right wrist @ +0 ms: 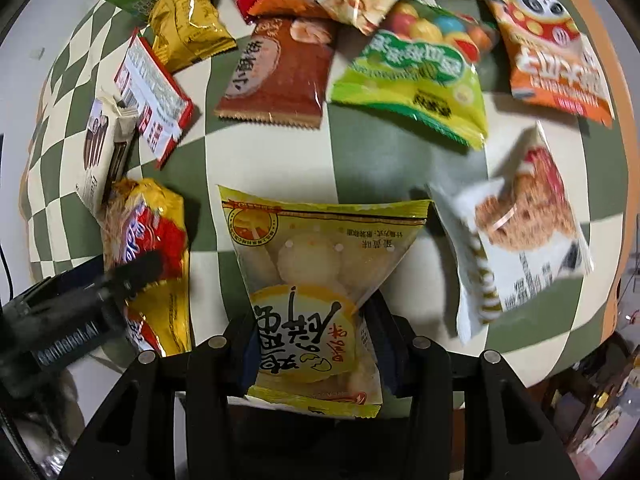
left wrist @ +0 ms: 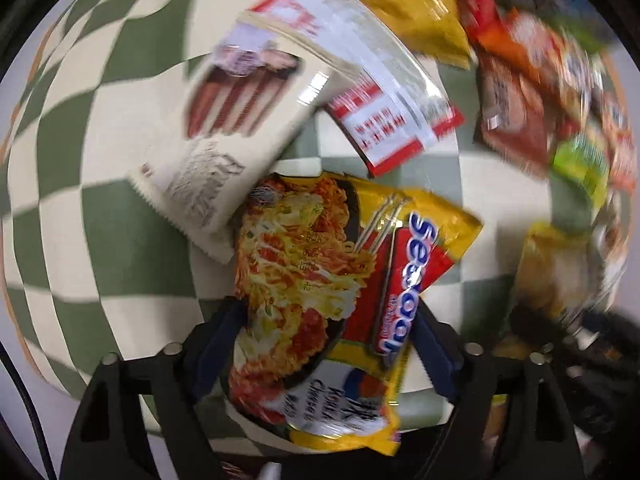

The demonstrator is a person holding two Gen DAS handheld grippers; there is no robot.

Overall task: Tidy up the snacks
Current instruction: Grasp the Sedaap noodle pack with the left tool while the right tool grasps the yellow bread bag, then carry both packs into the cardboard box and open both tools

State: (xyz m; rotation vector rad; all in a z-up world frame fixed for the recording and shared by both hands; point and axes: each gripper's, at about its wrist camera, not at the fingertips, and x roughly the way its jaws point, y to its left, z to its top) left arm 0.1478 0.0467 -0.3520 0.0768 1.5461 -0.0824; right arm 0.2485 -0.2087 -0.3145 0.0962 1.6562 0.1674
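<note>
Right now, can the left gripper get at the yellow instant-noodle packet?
Probably yes: the left gripper already straddles the yellow instant-noodle packet, nothing lies on top, though the cream wrapper touches its upper edge.

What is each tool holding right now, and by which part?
Right tool grips the yellow egg-snack bag by its lower sides. Left tool straddles the noodle packet; a firm hold cannot be told.

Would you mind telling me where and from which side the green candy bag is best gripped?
Probably across the sealed serrated edge of the green candy bag, the one facing the yellow egg-snack bag. Come from above: the bag lies flat on the checkered cloth, that edge is thin, and bare cloth lies beside it, whereas its far end is crowded by other packets.
</note>
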